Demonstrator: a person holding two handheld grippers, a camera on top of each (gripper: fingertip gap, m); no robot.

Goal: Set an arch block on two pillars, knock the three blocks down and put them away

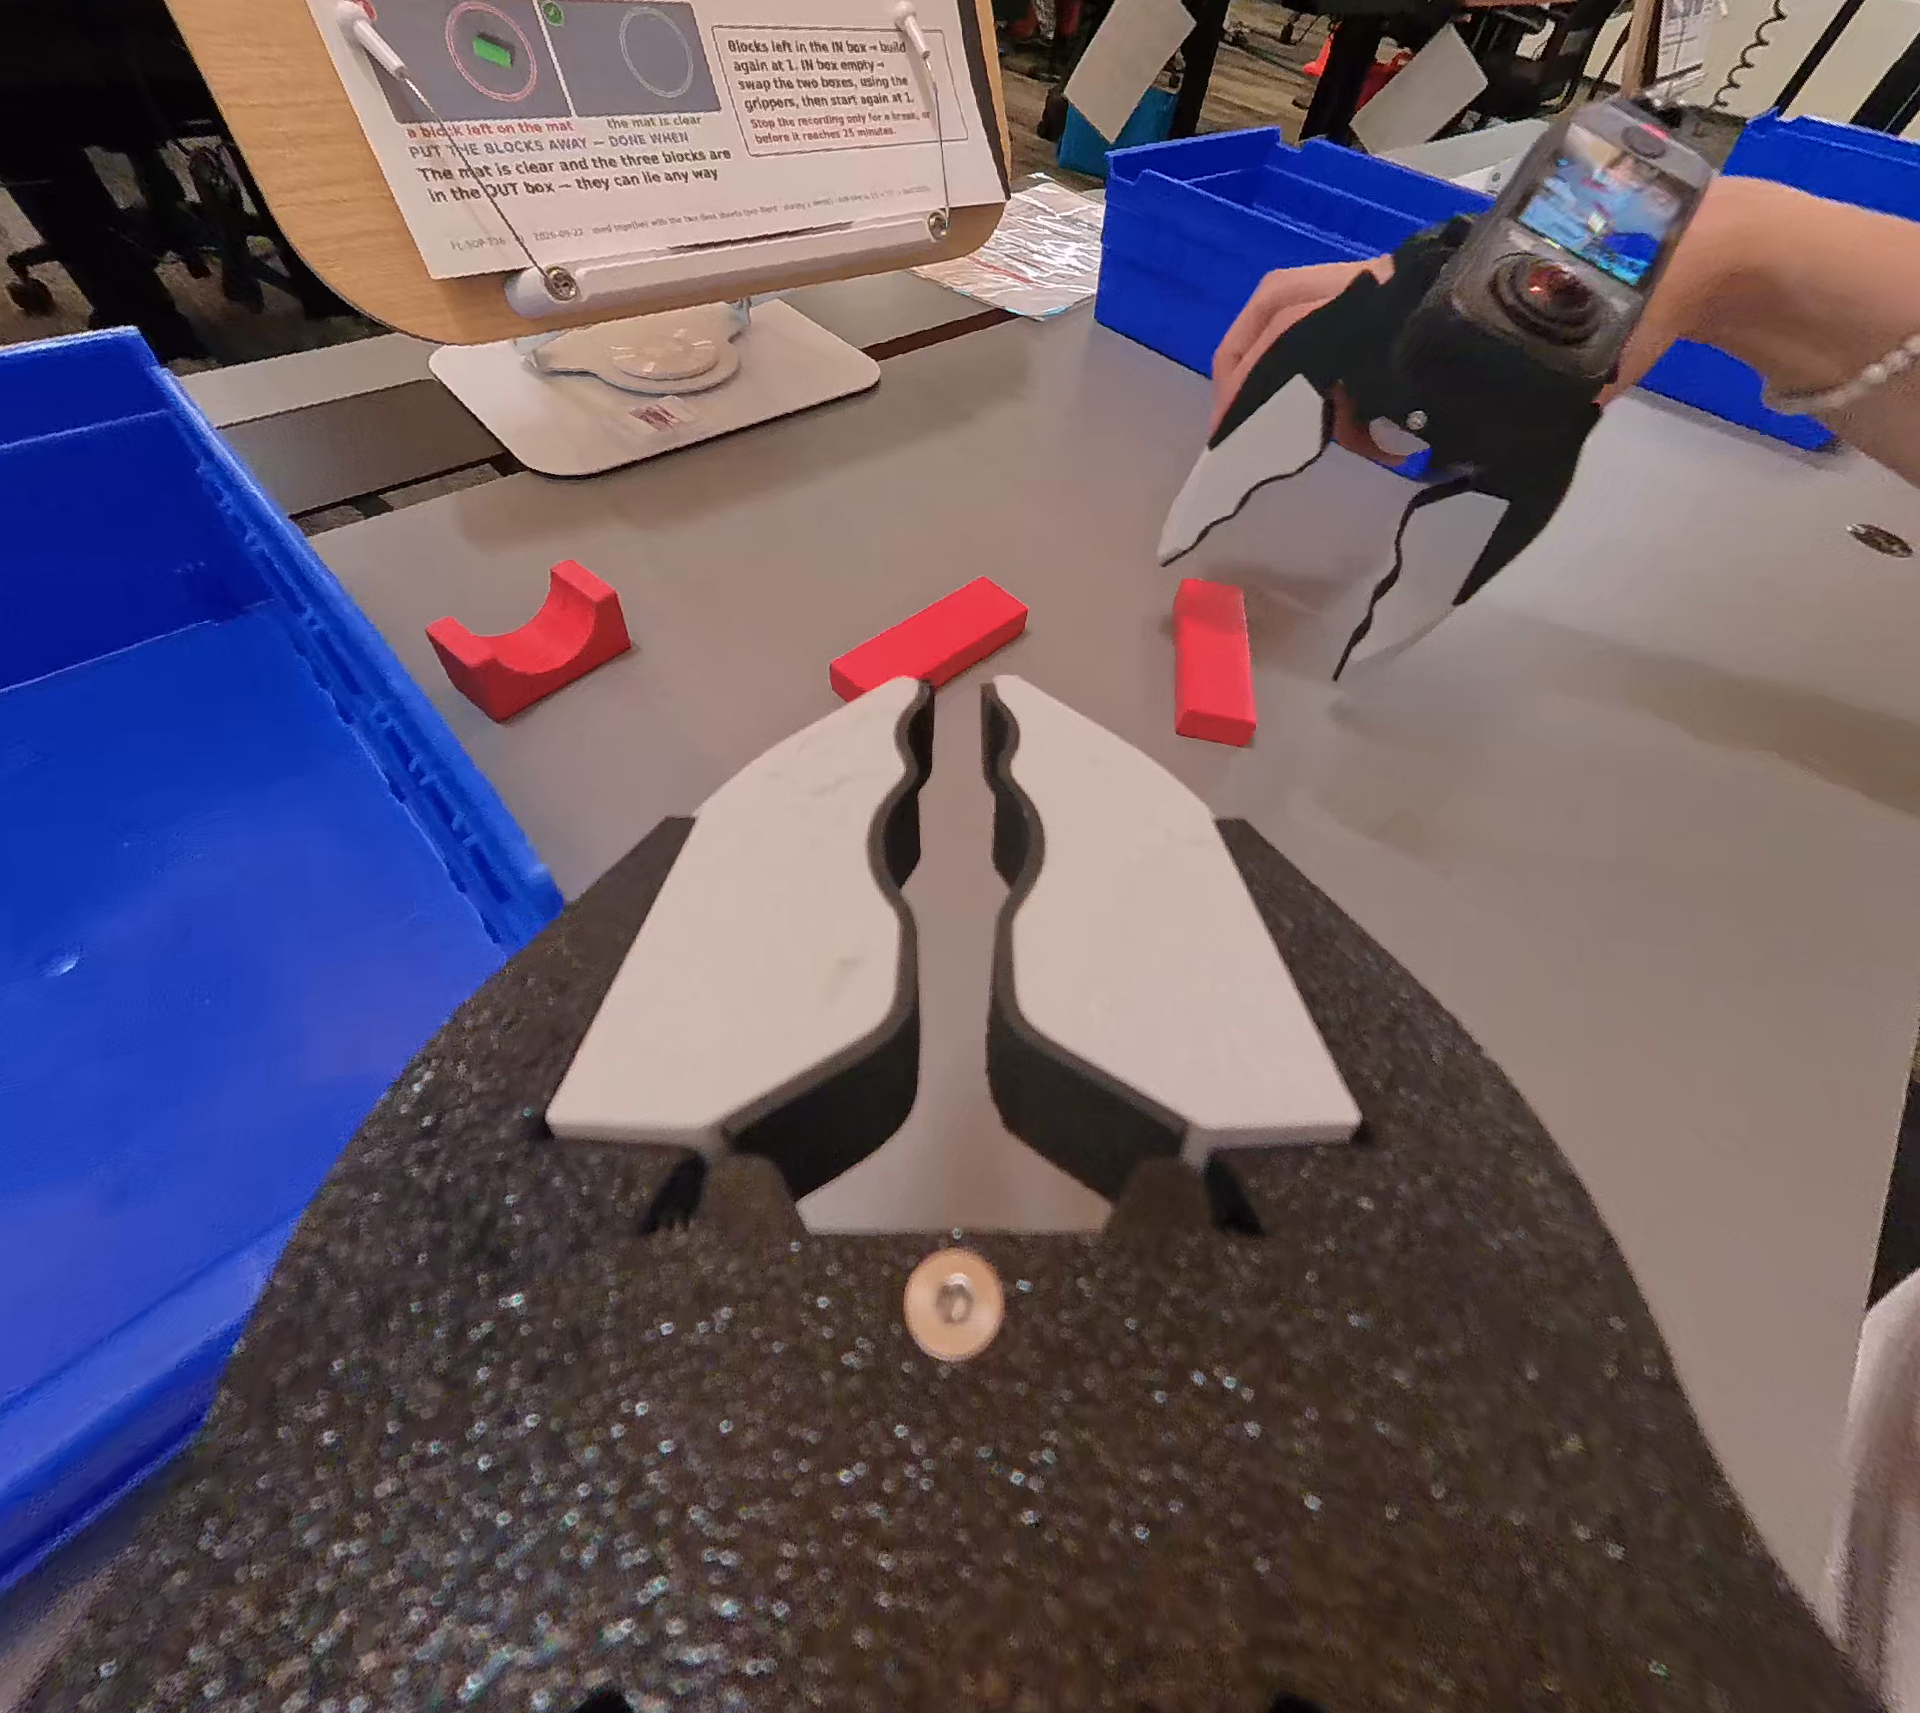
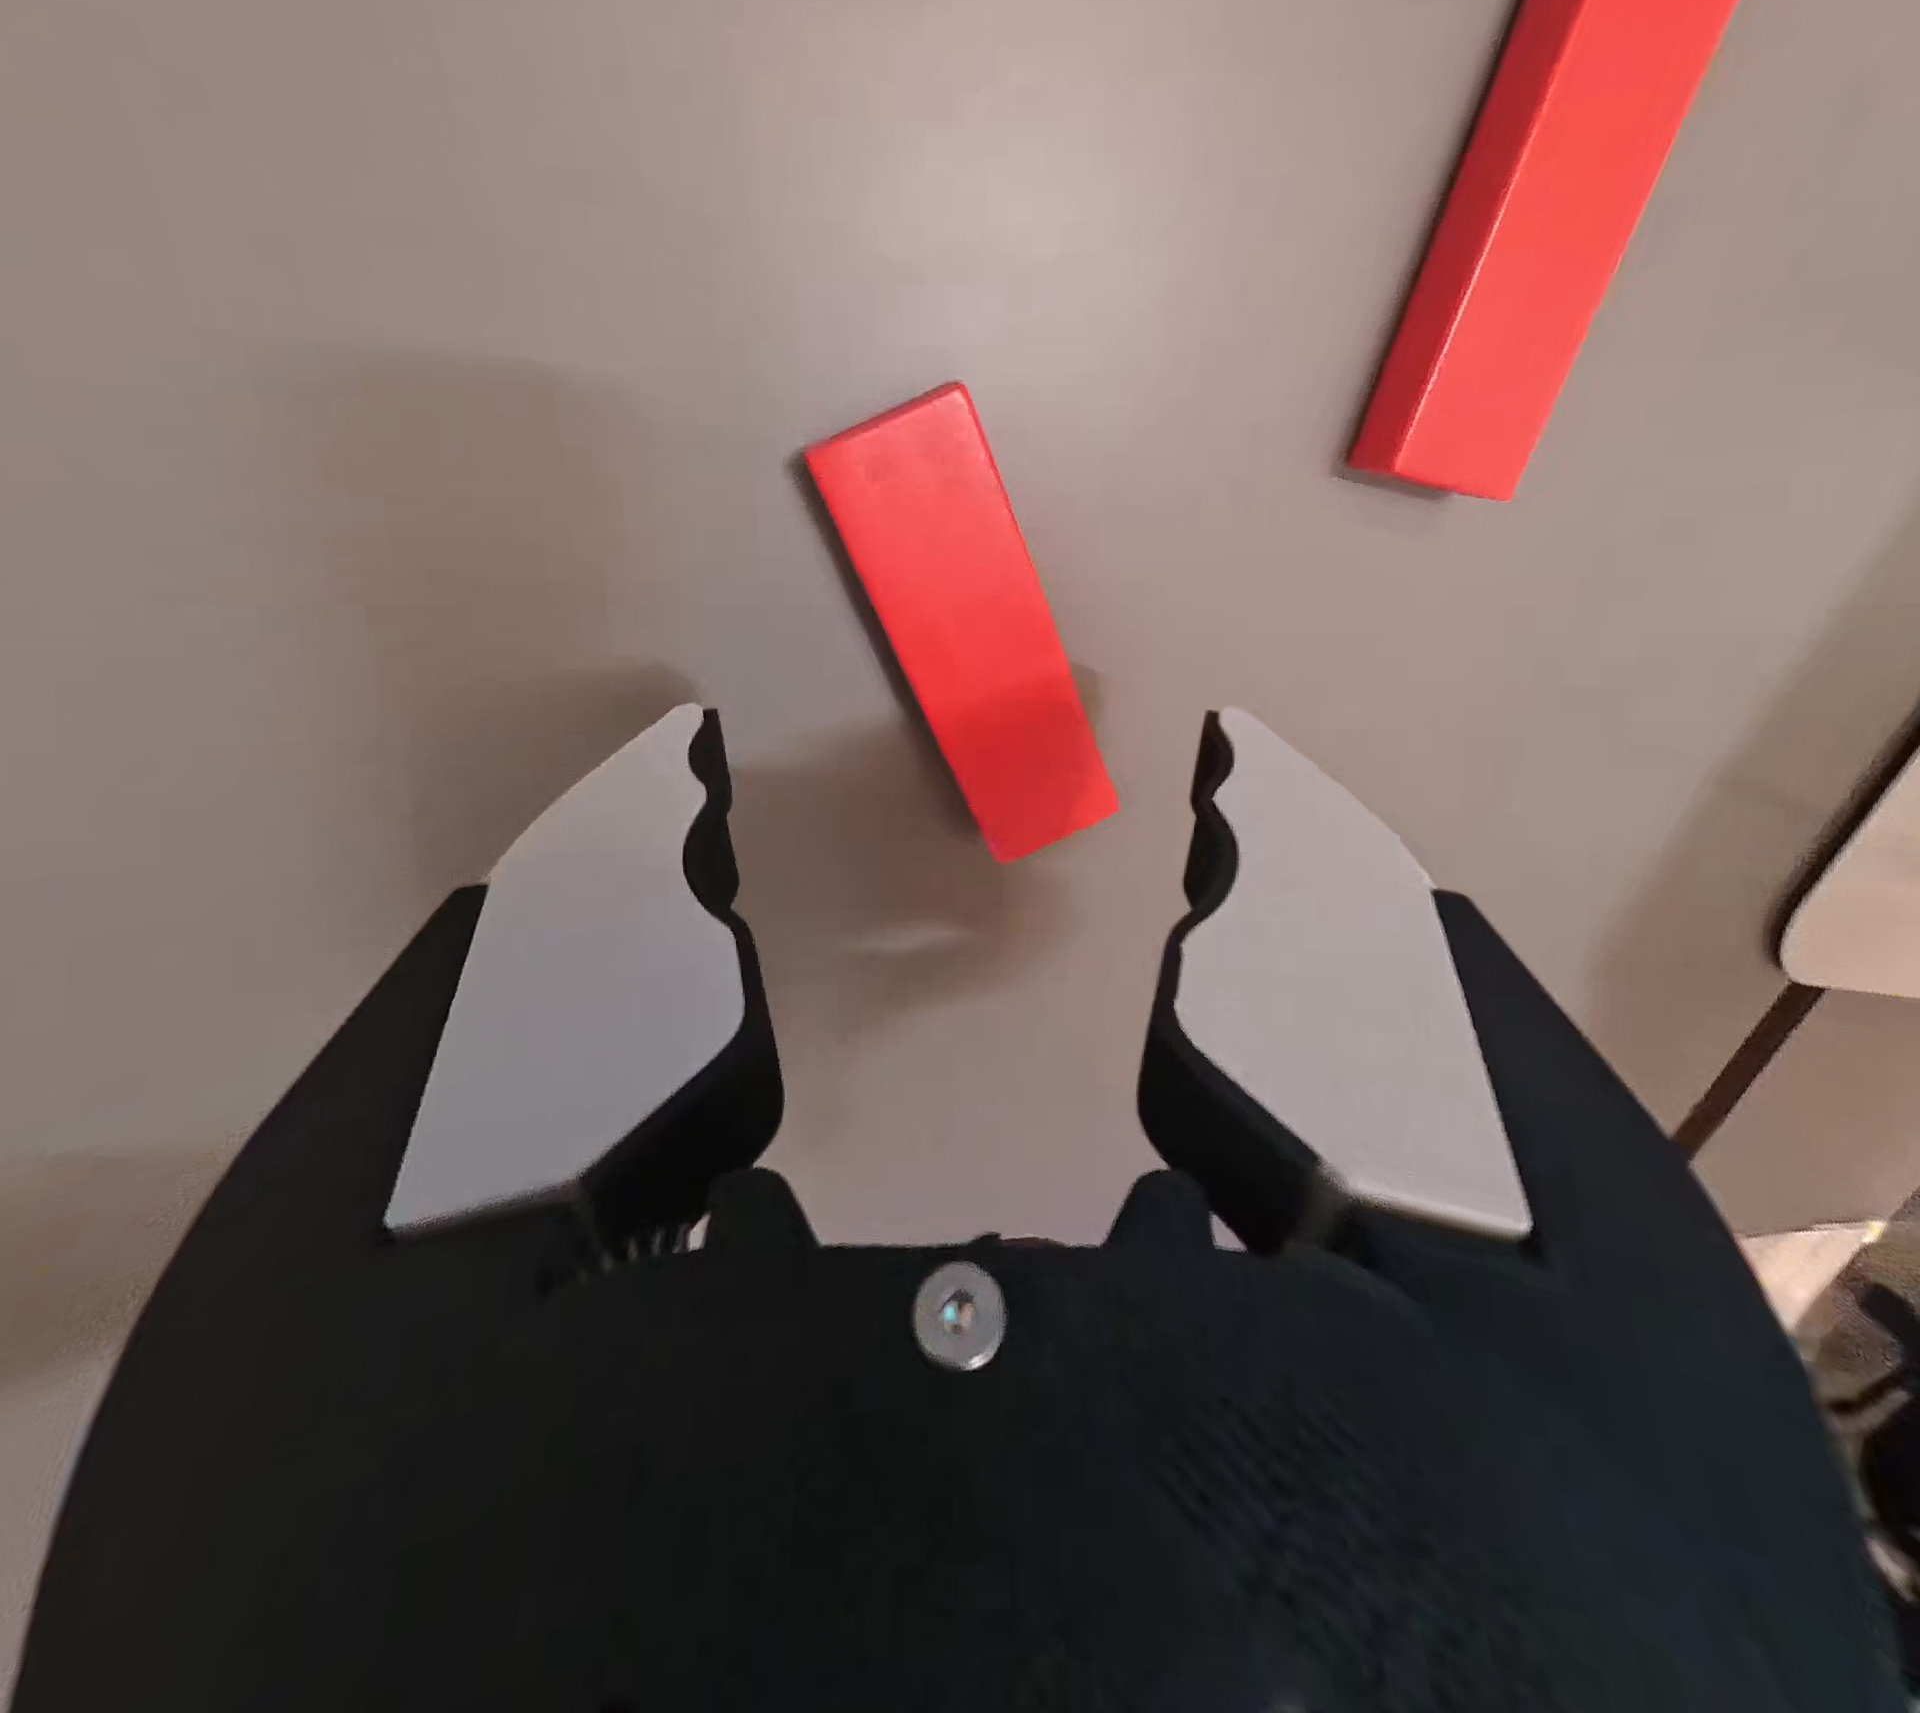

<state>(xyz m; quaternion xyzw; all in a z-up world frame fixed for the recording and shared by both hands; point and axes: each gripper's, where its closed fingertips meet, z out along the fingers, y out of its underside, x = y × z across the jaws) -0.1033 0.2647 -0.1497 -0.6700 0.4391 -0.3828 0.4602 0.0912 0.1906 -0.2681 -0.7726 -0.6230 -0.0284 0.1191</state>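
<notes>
Short red block (image 2: 956, 619) lies flat on the grey tabletop (image 2: 520, 209), directly ahead of the right gripper (image 2: 956, 728). In the right wrist view its near end sits at about 12 o'clock from the gripper's fingertips, just inside the mouth of the gap and slightly toward the right-hand finger. The long axis runs from 5 o'clock to 11 o'clock, so it is tilted a little off the line of the fingers. Contact with either finger is not evident; the block appears apart from both. The right gripper stands wide, with nothing between its jaws.

Long red block (image 2: 1548, 177) lies at about 1 o'clock from the right gripper, well apart from it, its long axis running from 7 o'clock to 1 o'clock.

In the left wrist view the left gripper (image 1: 956, 692) is drawn narrow, a thin slit showing between the fingers, and it carries nothing. Its tips point at the near end of the long red block (image 1: 928, 637), which lies just beyond them at 12 o'clock. The short red block (image 1: 1212, 661) lies at 1 o'clock from the left gripper, beside the tips of the right gripper (image 1: 1252, 619).

A red arched block (image 1: 530, 640) lies at 10 o'clock from the left gripper, cut-out facing up, near a blue bin (image 1: 312, 624) at the left. A second blue bin (image 1: 1226, 229) and an instruction sheet on a stand (image 1: 623, 53) sit farther back.

Judgement: the right gripper is the nearer to the short block.
</notes>
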